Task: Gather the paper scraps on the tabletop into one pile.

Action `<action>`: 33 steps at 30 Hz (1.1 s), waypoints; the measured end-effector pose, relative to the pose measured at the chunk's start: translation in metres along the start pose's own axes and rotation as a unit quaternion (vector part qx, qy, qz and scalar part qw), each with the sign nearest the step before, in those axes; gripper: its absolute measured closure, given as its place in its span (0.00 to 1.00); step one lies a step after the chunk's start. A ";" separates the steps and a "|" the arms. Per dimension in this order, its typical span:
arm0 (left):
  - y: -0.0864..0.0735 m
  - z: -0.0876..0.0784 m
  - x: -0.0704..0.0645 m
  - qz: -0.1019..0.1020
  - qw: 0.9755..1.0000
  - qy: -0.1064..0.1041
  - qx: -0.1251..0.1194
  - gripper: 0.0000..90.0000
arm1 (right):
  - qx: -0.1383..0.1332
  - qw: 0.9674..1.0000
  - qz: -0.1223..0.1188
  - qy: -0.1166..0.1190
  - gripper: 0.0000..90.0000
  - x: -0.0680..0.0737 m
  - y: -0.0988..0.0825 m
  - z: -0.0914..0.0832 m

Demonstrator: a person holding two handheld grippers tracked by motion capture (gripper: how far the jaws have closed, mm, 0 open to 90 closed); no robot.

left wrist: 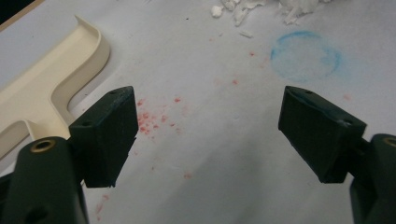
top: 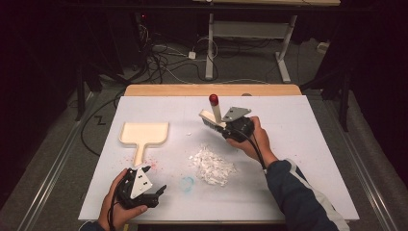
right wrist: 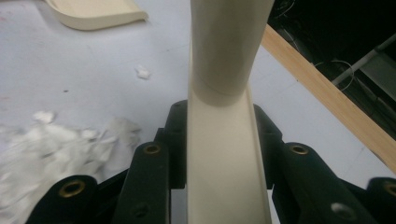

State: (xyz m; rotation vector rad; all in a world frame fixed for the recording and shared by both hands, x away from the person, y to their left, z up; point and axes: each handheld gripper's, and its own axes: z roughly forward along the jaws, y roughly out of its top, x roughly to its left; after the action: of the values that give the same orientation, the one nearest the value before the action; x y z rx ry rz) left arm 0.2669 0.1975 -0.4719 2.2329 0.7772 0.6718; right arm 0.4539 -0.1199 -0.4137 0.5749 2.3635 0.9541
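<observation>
Brush (top: 211, 118) upright (red tip up) in right gripper (top: 230, 128)

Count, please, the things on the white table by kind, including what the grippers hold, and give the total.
Cream dustpan: 1
Cream brush with red-tipped handle, held in the right gripper: 1
Pile of white scraps: 1
Blue ring stain: 1
Hand-held grippers, right and left gripper: 2
Total: 6

Between dustpan (top: 144, 133) and scraps (top: 211, 165) the mat (top: 298, 159) is free; right of the scraps too, the brush (top: 212, 119) stands behind them
</observation>
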 end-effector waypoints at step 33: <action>-0.002 0.003 -0.001 -0.004 1.000 -0.005 0.009 0.22 | -0.054 0.959 -0.160 0.229 0.75 0.029 -0.020 0.004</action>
State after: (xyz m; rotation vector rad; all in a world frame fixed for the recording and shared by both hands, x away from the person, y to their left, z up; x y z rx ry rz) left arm 0.2674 0.1967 -0.4752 2.2477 0.7888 0.6511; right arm 0.4301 -0.1152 -0.4391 -0.0902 2.6671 1.1476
